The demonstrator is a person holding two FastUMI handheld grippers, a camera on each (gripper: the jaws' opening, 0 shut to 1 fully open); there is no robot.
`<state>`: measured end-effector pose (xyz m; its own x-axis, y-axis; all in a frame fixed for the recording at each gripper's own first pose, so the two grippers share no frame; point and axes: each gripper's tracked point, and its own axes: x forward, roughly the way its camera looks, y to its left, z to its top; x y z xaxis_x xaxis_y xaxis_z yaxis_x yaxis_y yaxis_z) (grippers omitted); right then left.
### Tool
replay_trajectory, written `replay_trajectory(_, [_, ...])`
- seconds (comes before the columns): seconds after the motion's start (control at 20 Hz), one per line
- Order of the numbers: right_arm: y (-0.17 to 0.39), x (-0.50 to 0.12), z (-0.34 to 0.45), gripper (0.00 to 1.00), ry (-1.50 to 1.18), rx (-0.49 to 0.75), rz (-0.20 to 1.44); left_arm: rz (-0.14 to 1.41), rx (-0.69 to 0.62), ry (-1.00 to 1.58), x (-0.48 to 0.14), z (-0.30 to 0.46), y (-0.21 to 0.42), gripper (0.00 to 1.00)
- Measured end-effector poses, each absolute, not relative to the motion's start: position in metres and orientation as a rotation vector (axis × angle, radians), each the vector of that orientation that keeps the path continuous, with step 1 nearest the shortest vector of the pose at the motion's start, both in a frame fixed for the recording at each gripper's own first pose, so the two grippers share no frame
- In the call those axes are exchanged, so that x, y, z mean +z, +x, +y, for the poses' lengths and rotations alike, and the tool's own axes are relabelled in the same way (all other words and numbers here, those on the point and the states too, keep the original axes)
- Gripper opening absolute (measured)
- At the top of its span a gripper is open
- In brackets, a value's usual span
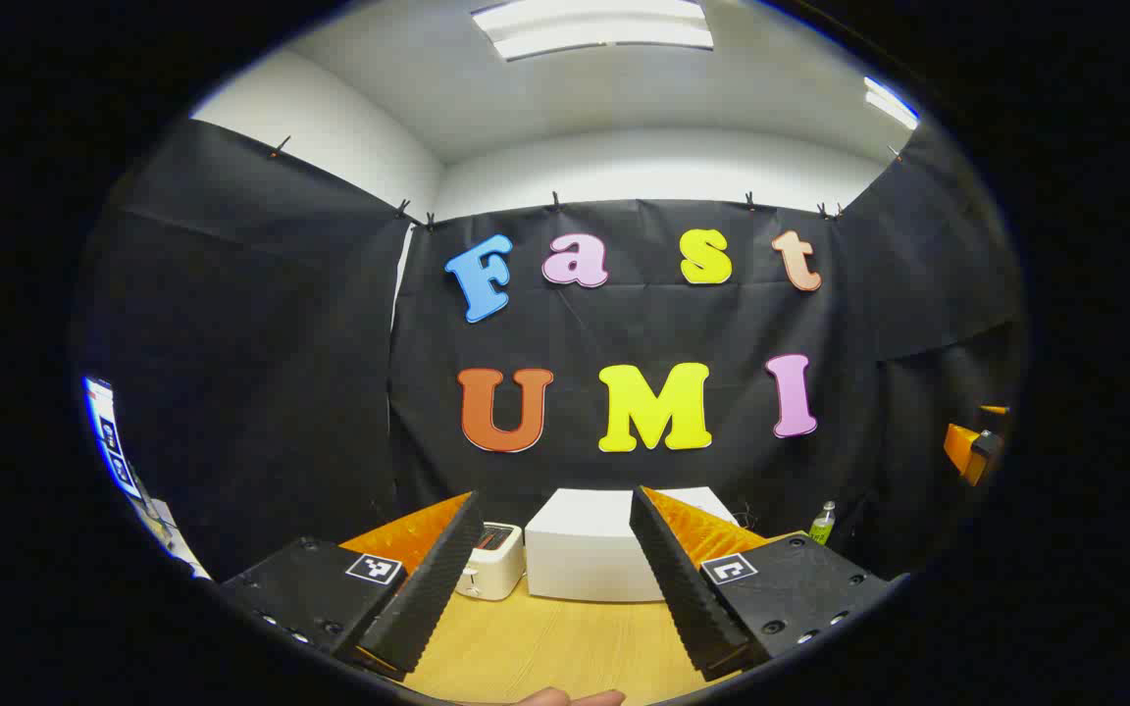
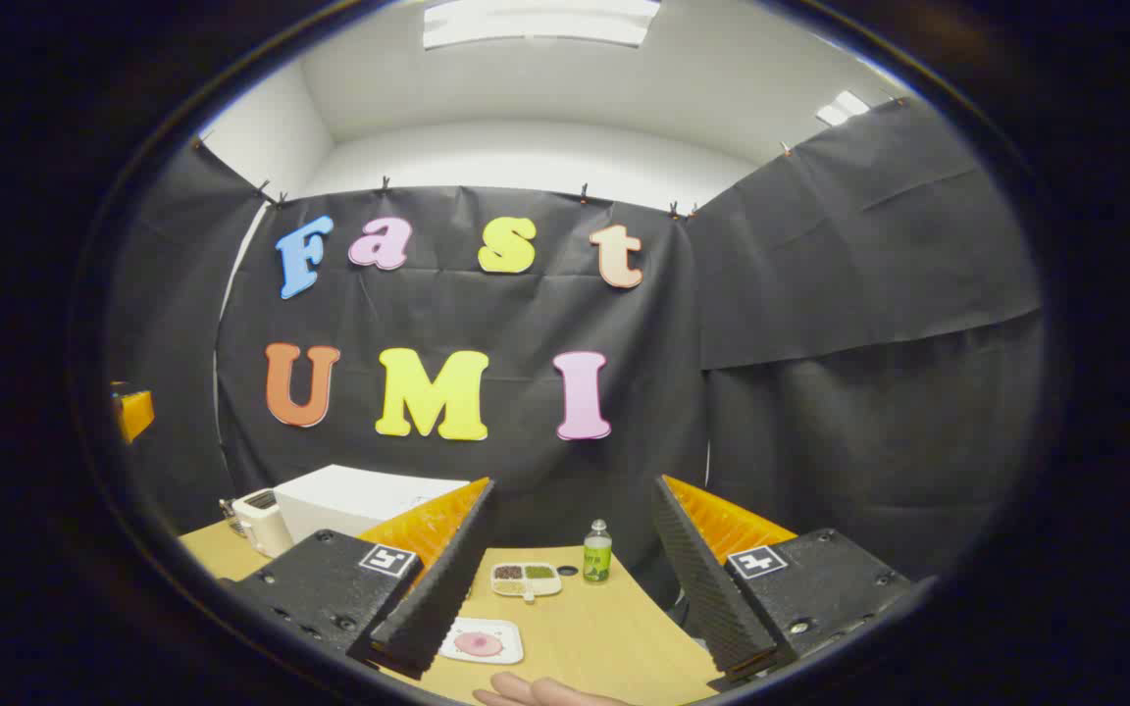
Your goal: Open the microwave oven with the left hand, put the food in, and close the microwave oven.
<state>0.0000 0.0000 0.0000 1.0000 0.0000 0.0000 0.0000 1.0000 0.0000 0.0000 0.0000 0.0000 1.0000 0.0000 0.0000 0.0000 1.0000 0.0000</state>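
The white box-shaped microwave stands at the back of the wooden table, straight ahead of my left gripper, which hovers open and holds nothing. In the right gripper view the microwave sits at the back left. A white square plate with a pink piece of food lies on the table just below my right gripper, which is open with nothing between its fingers. Behind the plate is a divided dish of dark and green food. I cannot make out the microwave's door from here.
A white toaster stands left of the microwave. A small green-labelled bottle stands near the table's back right. A fingertip shows at the bottom edge. The other gripper appears at the far right. Black cloth walls enclose the table.
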Motion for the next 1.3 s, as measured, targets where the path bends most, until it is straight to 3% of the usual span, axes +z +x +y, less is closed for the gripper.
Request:
replay_trajectory(0.05, [0.0,0.0,-0.002,1.0,-0.003,-0.004,-0.002,0.006,-0.003,0.002,-0.001,-0.002,0.0,0.95])
replay_trajectory(0.1, [0.0,0.0,-0.003,0.96,-0.004,-0.005,-0.005,0.01,-0.004,0.003,-0.003,-0.002,0.0,0.95])
replay_trajectory(0.2, [-0.001,0.0,-0.003,1.0,-0.004,-0.003,-0.003,0.018,-0.01,0.007,-0.008,-0.003,0.004,0.95])
replay_trajectory(0.25, [-0.001,-0.001,-0.003,0.95,-0.002,-0.001,-0.005,0.022,-0.012,0.007,-0.011,-0.003,0.005,0.94])
replay_trajectory(0.35, [0.002,-0.002,-0.004,1.0,-0.004,-0.005,-0.007,0.029,-0.019,0.002,-0.015,-0.006,0.009,0.94])
replay_trajectory(0.65, [0.01,-0.007,0.003,1.0,0.023,0.034,-0.013,0.066,-0.005,-0.004,-0.035,-0.008,0.031,0.95])
replay_trajectory(0.7, [0.012,-0.008,0.003,0.96,0.026,0.037,-0.013,0.073,-0.01,-0.014,-0.039,-0.012,0.037,0.95])
replay_trajectory(0.85, [0.016,-0.008,0.006,0.95,0.037,0.053,-0.027,0.087,-0.061,-0.078,-0.053,-0.033,0.059,0.95])
replay_trajectory(0.95, [0.018,-0.008,0.005,1.0,0.039,0.06,-0.037,0.116,-0.113,-0.127,-0.071,-0.054,0.077,0.95])
replay_trajectory(1.0, [0.019,-0.008,0.006,0.95,0.039,0.068,-0.04,0.14,-0.13,-0.14,-0.083,-0.061,0.087,0.94])
replay_trajectory(1.1, [0.02,-0.009,0.004,1.0,0.046,0.077,-0.05,0.184,-0.129,-0.127,-0.108,-0.072,0.108,0.95])
replay_trajectory(1.15, [0.021,-0.012,0.001,0.96,0.048,0.077,-0.052,0.202,-0.131,-0.118,-0.121,-0.08,0.122,0.95])
replay_trajectory(1.3, [0.024,-0.017,-0.007,0.95,0.054,0.076,-0.065,0.255,-0.166,-0.103,-0.163,-0.111,0.156,0.95])
